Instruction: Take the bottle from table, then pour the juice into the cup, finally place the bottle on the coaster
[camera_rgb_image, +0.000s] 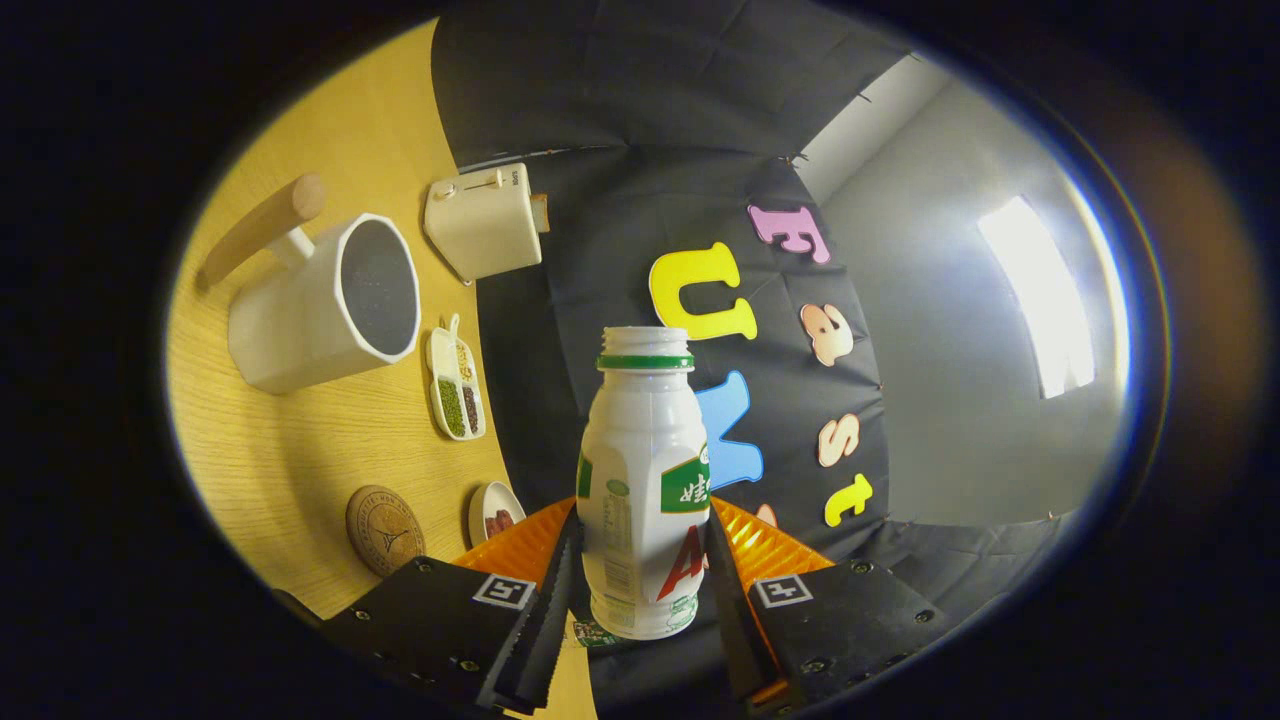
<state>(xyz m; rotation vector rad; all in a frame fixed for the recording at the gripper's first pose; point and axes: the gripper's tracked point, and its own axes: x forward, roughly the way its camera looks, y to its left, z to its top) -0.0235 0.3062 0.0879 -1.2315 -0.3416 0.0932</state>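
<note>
My tongs (640, 590) grip the bottle (645, 490) on both sides, cap off, tilted above the surface (300, 440); beyond it I see the cup (325, 300) and the coaster (385, 528)

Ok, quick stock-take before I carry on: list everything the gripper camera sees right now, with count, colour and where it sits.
Bottle: one, white with a green neck ring and green label, cap off, between the jaws.
Cup: one, white with a dark inside and a wooden handle, on the table beyond the coaster.
Coaster: one, round, brown, on the table just ahead of the jaws, beside the bottle.
Small dish: one, white, with something reddish in it, next to the coaster.
Divided dish: one, white, holding green and dark bits, beside the cup.
Toaster: one, cream, at the table's far edge.
Table: one, light wood.
Gripper: one, jaws pressed on both sides of the bottle.
</note>
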